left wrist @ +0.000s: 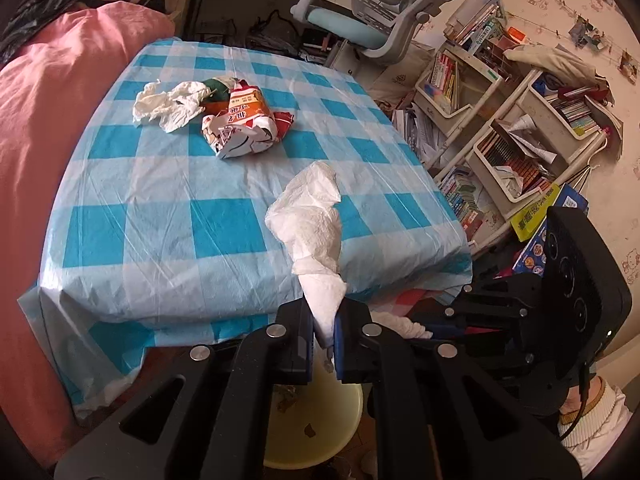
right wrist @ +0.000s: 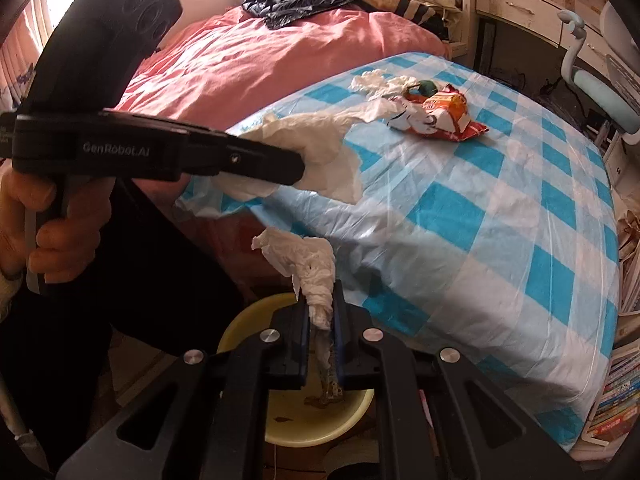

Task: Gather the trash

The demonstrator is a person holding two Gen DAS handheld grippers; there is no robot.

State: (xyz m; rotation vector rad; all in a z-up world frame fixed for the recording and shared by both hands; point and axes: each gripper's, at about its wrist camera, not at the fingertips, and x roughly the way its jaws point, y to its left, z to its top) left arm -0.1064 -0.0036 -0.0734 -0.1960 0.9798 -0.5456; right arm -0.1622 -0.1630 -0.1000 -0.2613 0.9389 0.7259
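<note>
Both grippers pinched crumpled tissue at the near edge of the checked table, above a yellow bin.

The left gripper (left wrist: 325, 332) clamped a large white tissue (left wrist: 310, 216); the right gripper (right wrist: 321, 334) clamped a smaller twisted tissue (right wrist: 314, 270) over the yellow bin (right wrist: 352, 412). On the blue-checked tablecloth (left wrist: 216, 224) lay more tissue (left wrist: 168, 106) beside a crushed orange-and-white wrapper (left wrist: 240, 124), its print unreadable. The left tool's side read "GenRobot.AI". A pink quilt (right wrist: 256, 52), grey chair (left wrist: 384, 8) and bookshelves (left wrist: 516, 120) surrounded the table.
</note>
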